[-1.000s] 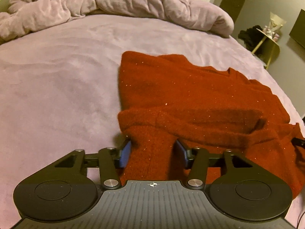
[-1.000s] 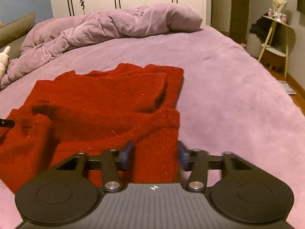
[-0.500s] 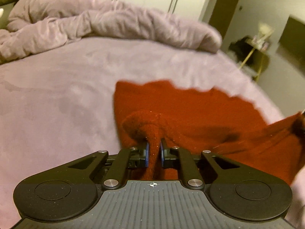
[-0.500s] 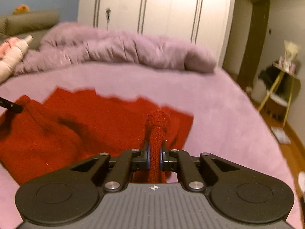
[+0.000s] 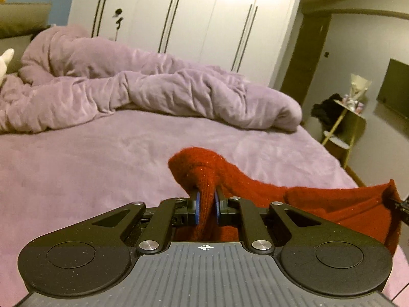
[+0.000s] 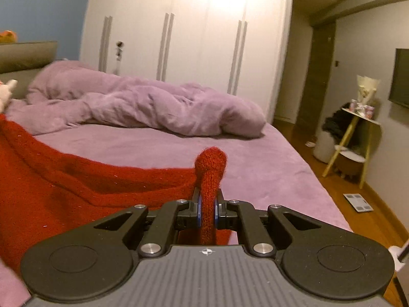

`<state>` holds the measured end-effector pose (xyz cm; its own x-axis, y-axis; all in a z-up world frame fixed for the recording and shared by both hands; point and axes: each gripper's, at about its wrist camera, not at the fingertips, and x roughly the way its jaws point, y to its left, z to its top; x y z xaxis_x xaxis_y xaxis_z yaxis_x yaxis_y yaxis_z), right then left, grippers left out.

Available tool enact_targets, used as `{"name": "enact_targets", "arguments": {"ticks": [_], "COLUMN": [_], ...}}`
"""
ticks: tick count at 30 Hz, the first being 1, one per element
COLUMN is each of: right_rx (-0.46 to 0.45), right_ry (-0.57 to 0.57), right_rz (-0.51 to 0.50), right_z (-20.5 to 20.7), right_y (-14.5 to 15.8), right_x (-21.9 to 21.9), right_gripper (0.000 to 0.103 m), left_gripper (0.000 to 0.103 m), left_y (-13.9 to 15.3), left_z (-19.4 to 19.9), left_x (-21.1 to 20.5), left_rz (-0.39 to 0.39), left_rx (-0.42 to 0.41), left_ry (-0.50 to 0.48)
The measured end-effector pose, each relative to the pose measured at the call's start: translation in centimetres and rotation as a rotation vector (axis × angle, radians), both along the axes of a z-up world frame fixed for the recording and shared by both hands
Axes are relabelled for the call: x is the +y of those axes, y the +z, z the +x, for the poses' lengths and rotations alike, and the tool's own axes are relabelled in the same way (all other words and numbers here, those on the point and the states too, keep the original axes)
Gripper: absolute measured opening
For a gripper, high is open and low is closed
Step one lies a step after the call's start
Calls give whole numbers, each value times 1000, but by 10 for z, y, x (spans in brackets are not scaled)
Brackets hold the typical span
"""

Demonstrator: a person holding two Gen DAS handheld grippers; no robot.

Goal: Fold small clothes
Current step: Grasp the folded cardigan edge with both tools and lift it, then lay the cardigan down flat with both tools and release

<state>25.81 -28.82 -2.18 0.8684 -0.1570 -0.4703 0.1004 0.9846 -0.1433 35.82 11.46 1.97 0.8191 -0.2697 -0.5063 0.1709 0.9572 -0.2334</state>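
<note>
left hand-held gripper (image 5: 206, 204) is clamped on a bunched fold of the red knit garment (image 5: 332, 199), blue pads (image 5: 196, 206) pressed into the fabric on both sides, with a rounded lump of knit poking out ahead of the tips. right hand-held gripper (image 6: 207, 208) is likewise clamped on another bunched bit of the same red knit garment (image 6: 76, 184), pads (image 6: 199, 211) tight against it, and a knob of fabric stands up just past the tips. from the left wrist view the garment stretches off to the right edge of frame, where its far corner is pulled to a point at a dark tip; can't tell from that view alone what the tip is. from the right wrist view the cloth runs off to the left in a broad sagging sheet, top edge fairly taut, and rises toward the upper left. the garment sits above the purple bed sheet (image 5: 89, 168); where its lower part ends is hidden behind the gripper bodies. crumpled purple duvet (image 5: 153, 92) lies across the far side of the bed, well apart from the garment. white wardrobe (image 6: 199, 38) behind it, small yellow-legged side table (image 6: 358, 140) by the right wall.
</note>
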Motion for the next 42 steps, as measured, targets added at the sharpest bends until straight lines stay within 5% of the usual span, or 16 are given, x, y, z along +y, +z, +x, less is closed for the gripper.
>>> {"name": "enact_targets", "arguments": {"ticks": [10, 17, 20, 22, 25, 28, 30, 39, 42], "right_rx": [50, 73, 43, -3, 14, 96, 97, 111, 92], "right_ry": [-138, -177, -244, -162, 106, 352, 394, 60, -91], "right_rz": [-92, -153, -201, -101, 67, 94, 17, -16, 68], "right_z": [93, 113, 107, 92, 63, 44, 40, 115, 118], "right_y": [-44, -93, -98, -90, -91, -107, -121, -131, -125], "right_x": [-2, 11, 18, 25, 58, 104, 123, 47, -6], "right_gripper": [8, 8, 25, 25, 25, 22, 20, 21, 1], "left_gripper": [13, 20, 25, 26, 54, 55, 56, 55, 55], "left_y": [-40, -89, -93, -83, -79, -95, -110, -139, -141], "left_z": [65, 75, 62, 39, 9, -5, -5, 45, 42], "left_x": [-27, -43, -44, -46, -61, -83, -96, -110, -103], "left_rz": [107, 221, 284, 197, 25, -14, 45, 215, 227], "left_rx": [9, 46, 12, -53, -61, 7, 35, 43, 4], "left_ry": [129, 193, 289, 283, 115, -33, -67, 66, 48]}}
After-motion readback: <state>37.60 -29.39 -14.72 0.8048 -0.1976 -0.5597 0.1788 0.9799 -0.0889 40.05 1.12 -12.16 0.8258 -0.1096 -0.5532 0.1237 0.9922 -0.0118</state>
